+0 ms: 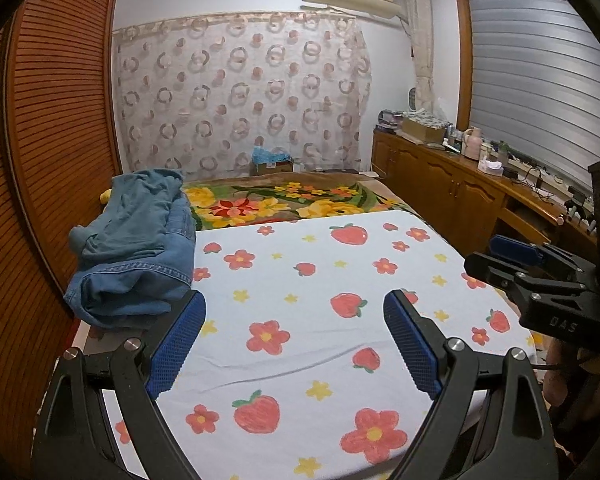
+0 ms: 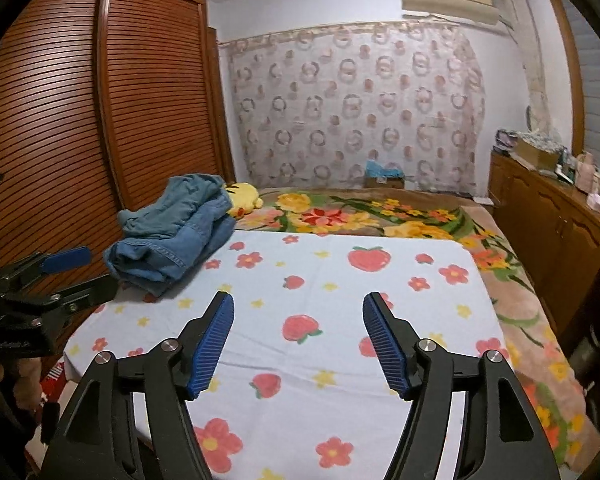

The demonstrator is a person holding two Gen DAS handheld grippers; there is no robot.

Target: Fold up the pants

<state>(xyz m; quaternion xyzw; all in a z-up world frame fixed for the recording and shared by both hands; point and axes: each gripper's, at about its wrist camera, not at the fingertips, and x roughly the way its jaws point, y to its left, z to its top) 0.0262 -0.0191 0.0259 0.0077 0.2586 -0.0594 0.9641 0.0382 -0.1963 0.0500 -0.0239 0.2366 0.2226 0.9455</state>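
Blue denim pants (image 1: 134, 244) lie in a crumpled heap at the far left of the white strawberry-and-flower sheet (image 1: 300, 280) on the bed; they also show in the right wrist view (image 2: 172, 232). My left gripper (image 1: 296, 320) is open and empty, hovering over the sheet, its left pad close to the heap's near edge. My right gripper (image 2: 298, 324) is open and empty over the middle of the sheet (image 2: 340, 300). The right gripper also shows in the left wrist view (image 1: 516, 252), and the left gripper in the right wrist view (image 2: 66, 260).
A brown louvred wardrobe (image 1: 48, 140) stands close along the bed's left side. A floral blanket (image 1: 280, 200) covers the far half of the bed, with a yellow plush toy (image 2: 242, 198) behind the pants. A wooden sideboard (image 1: 460, 184) with clutter runs along the right.
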